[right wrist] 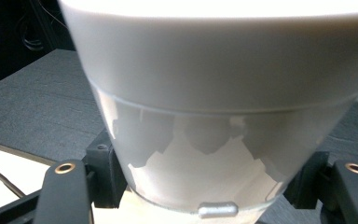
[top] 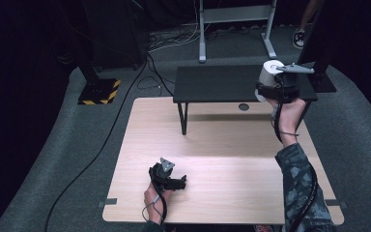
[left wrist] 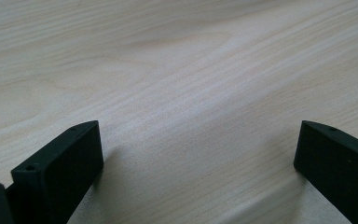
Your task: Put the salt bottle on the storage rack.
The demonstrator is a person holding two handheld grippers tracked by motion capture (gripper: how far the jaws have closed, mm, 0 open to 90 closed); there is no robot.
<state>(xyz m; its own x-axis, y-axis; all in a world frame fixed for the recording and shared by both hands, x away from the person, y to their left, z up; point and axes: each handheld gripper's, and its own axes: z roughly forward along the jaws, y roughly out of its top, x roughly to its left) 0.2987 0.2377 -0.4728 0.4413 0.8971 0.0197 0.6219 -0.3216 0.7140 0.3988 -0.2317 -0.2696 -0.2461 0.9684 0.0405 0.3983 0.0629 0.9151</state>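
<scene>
A white cup (top: 269, 69) with a thick white upper band and a clear lower part (right wrist: 214, 93) is at the right end of a low black shelf (top: 212, 82). My right gripper (top: 271, 86) is shut on it, and in the right gripper view its jaws (right wrist: 209, 186) press against the cup's lower sides. I cannot tell whether the cup rests on the shelf or hangs just above it. My left gripper (top: 181, 182) lies low over the wooden table (top: 222, 145) near the front edge. It is open (left wrist: 198, 128), with nothing but bare wood between its jaws.
The black shelf stands on thin legs at the back of the table. A small dark disc (top: 243, 107) sits on the table below its front edge. On the carpet beyond are cables, a stand base with yellow-black stripes (top: 99, 92), a metal frame (top: 202, 43) and a person's shoe (top: 298, 37).
</scene>
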